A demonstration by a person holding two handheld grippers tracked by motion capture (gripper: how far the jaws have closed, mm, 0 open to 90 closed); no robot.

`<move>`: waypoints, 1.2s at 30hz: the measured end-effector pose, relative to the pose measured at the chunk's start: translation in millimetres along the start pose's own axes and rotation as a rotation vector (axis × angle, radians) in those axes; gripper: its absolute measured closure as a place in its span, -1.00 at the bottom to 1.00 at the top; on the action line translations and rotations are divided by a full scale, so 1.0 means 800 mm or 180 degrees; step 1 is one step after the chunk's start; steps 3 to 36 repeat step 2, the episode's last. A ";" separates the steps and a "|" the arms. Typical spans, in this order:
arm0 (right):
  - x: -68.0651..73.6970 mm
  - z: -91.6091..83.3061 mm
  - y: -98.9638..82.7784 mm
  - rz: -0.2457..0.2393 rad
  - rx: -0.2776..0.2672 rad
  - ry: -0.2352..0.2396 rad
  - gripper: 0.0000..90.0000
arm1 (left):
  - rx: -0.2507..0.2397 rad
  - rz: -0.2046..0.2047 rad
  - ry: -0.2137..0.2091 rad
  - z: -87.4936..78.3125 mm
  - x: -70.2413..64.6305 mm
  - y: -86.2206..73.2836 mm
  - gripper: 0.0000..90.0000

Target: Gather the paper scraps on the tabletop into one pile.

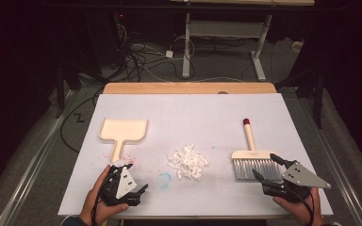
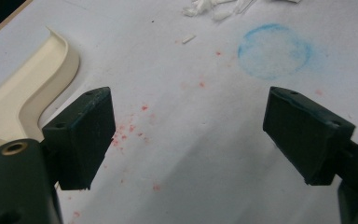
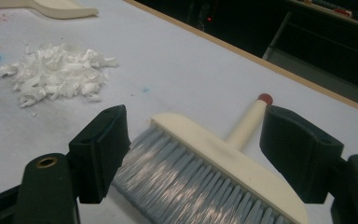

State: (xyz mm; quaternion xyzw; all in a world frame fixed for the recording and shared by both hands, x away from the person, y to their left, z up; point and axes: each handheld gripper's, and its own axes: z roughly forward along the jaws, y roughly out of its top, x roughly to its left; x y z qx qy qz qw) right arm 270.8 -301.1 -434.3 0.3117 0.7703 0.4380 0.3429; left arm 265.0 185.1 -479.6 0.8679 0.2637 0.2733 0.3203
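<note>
Likely job, judging by the layout: sweep the shred pile (image 1: 188,162) into the dustpan (image 1: 123,130). Pile sits mid-table, slightly toward your edge. Dustpan is at its 10 o'clock, well apart, handle pointing back at you. Brush (image 1: 253,160) is at the pile's 3 o'clock, bristles toward you, red-tipped handle pointing to 12.

Your right gripper (image 1: 267,167) has jaws wide, holding nothing, straddling the brush head in the right gripper view (image 3: 200,154). Your left gripper (image 1: 137,177) is also wide and empty, just beside the dustpan handle end, over red specks (image 2: 130,128), with a blue chalky ring (image 2: 274,50) ahead of it.

Risks:
- Right jaws are lined up on bristles and head, not the handle. Close there and you probably get a soft, twisting grip; the brush could pivot mid-sweep.
- Shreds look light. A fast stroke would likely scatter them past the pan.
- Pan is unheld. Brush pressure could shove it toward 9 unless your left pins the handle.
- A few stray shreds (image 2: 189,39) already lie off the pile; easy to miss.

Containers: dustpan only, and it looks empty.
</note>
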 end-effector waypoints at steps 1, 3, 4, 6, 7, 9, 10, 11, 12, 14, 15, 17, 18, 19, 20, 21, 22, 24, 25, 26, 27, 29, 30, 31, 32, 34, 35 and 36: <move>0.000 0.000 0.000 0.0002 0.0000 -0.0011 -0.45 | 0.0007 0.0003 0.0000 0.000 0.000 0.000 -0.65; -0.001 0.000 0.000 0.0019 -0.0006 -0.0007 -0.45 | 0.0003 -0.0009 -0.0002 0.001 0.000 0.000 -0.65; -0.001 0.000 0.000 0.0019 -0.0006 -0.0007 -0.45 | 0.0003 -0.0009 -0.0002 0.001 0.000 0.000 -0.65; -0.001 0.000 0.000 0.0019 -0.0006 -0.0007 -0.45 | 0.0003 -0.0009 -0.0002 0.001 0.000 0.000 -0.65; -0.001 0.000 0.000 0.0019 -0.0006 -0.0007 -0.45 | 0.0003 -0.0009 -0.0002 0.001 0.000 0.000 -0.65; -0.001 0.000 0.000 0.0019 -0.0006 -0.0007 -0.45 | 0.0003 -0.0009 -0.0002 0.001 0.000 0.000 -0.65; -0.001 0.000 0.000 0.0019 -0.0006 -0.0007 -0.45 | 0.0003 -0.0009 -0.0002 0.001 0.000 0.000 -0.65; -0.001 0.000 0.000 0.0019 -0.0006 -0.0007 -0.45 | 0.0003 -0.0009 -0.0002 0.001 0.000 0.000 -0.65; -0.001 0.000 0.000 0.0019 -0.0006 -0.0007 -0.45 | 0.0003 -0.0009 -0.0002 0.001 0.000 0.000 -0.65; -0.001 0.000 0.000 0.0019 -0.0006 -0.0007 -0.45 | 0.0003 -0.0009 -0.0002 0.001 0.000 0.000 -0.65; -0.001 0.000 0.000 0.0019 -0.0006 -0.0007 -0.45 | 0.0003 -0.0009 -0.0002 0.001 0.000 0.000 -0.65; -0.001 0.000 0.000 0.0019 -0.0006 -0.0007 -0.45 | 0.0003 -0.0009 -0.0002 0.001 0.000 0.000 -0.65; -0.001 0.000 0.000 0.0019 -0.0006 -0.0007 -0.45 | 0.0003 -0.0009 -0.0002 0.001 0.000 0.000 -0.65; -0.001 0.000 0.000 0.0019 -0.0006 -0.0007 -0.45 | 0.0003 -0.0009 -0.0002 0.001 0.000 0.000 -0.65; -0.001 0.000 0.000 0.0019 -0.0006 -0.0007 -0.45 | 0.0003 -0.0009 -0.0002 0.001 0.000 0.000 -0.65; -0.001 0.000 0.000 0.0019 -0.0006 -0.0007 -0.45 | 0.0003 -0.0009 -0.0002 0.001 0.000 0.000 -0.65; -0.001 0.000 0.000 0.0019 -0.0006 -0.0007 -0.45 | 0.0003 -0.0009 -0.0002 0.001 0.000 0.000 -0.65; -0.001 0.000 0.000 0.0019 -0.0006 -0.0007 -0.45 | 0.0003 -0.0009 -0.0002 0.001 0.000 0.000 -0.65; -0.001 0.000 0.000 0.0019 -0.0006 -0.0007 -0.45 | 0.0003 -0.0009 -0.0002 0.001 0.000 0.000 -0.65; -0.001 0.000 0.000 0.0019 -0.0006 -0.0007 -0.45 | 0.0003 -0.0009 -0.0002 0.001 0.000 0.000 -0.65; -0.001 0.000 0.000 0.0019 -0.0006 -0.0007 -0.45 | 0.0003 -0.0009 -0.0002 0.001 0.000 0.000 -0.65; -0.001 0.000 0.000 0.0019 -0.0006 -0.0007 -0.45 | 0.0003 -0.0009 -0.0002 0.001 0.000 0.000 -0.65; -0.001 0.000 0.000 0.0019 -0.0006 -0.0007 -0.45 | 0.0003 -0.0009 -0.0002 0.001 0.000 0.000 -0.65; -0.001 0.000 0.000 0.0019 -0.0006 -0.0007 -0.45 | 0.0003 -0.0009 -0.0002 0.001 0.000 0.000 -0.65; -0.001 0.000 0.000 0.0019 -0.0006 -0.0007 -0.45 | 0.0003 -0.0009 -0.0002 0.001 0.000 0.000 -0.65; -0.001 0.000 0.000 0.0019 -0.0006 -0.0007 -0.45 | 0.0003 -0.0009 -0.0002 0.001 0.000 0.000 -0.65; -0.001 0.000 0.000 0.0019 -0.0006 -0.0007 -0.45 | 0.0003 -0.0009 -0.0002 0.001 0.000 0.000 -0.65; -0.001 0.000 0.000 0.0019 -0.0006 -0.0007 -0.45 | 0.0003 -0.0009 -0.0002 0.001 0.000 0.000 -0.65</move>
